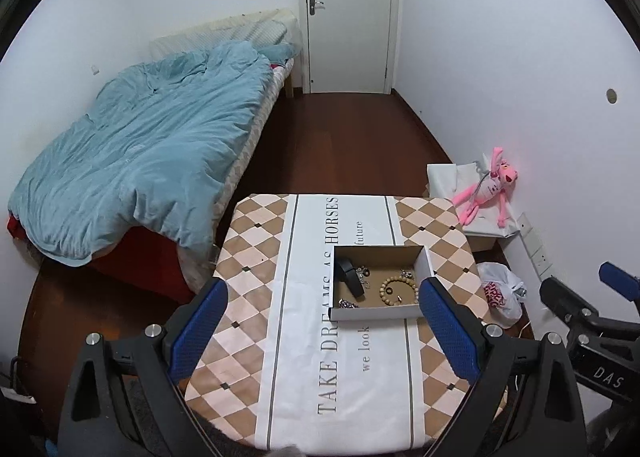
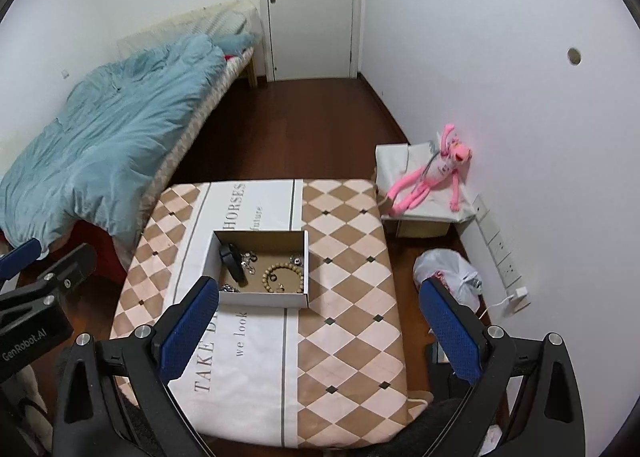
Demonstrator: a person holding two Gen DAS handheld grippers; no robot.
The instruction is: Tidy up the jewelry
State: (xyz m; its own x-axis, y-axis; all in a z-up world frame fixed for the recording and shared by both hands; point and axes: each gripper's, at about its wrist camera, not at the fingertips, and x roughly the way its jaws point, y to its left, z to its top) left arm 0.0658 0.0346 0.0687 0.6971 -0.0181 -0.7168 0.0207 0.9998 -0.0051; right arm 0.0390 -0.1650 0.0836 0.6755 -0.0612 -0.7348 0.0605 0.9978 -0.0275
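Note:
An open white cardboard box (image 1: pixel 423 265) (image 2: pixel 264 299) sits on a small table with a checkered cloth (image 1: pixel 256 257) (image 2: pixel 344 277). Inside lie a wooden bead bracelet (image 1: pixel 396 288) (image 2: pixel 282 277), a black band (image 1: pixel 351 276) (image 2: pixel 233 261) and small silver pieces (image 1: pixel 363 273) (image 2: pixel 249 259). My left gripper (image 1: pixel 324 299) hovers open above the table's near half, short of the box. My right gripper (image 2: pixel 318 297) is also open, held above the table's right side with the box near its left finger. Neither holds anything.
A bed with a blue duvet (image 1: pixel 140 153) stands to the left. A pink plush toy (image 1: pixel 486 189) lies on a white box by the right wall, with a plastic bag (image 1: pixel 500 293) on the floor below. A shut white door (image 1: pixel 348 13) is at the back.

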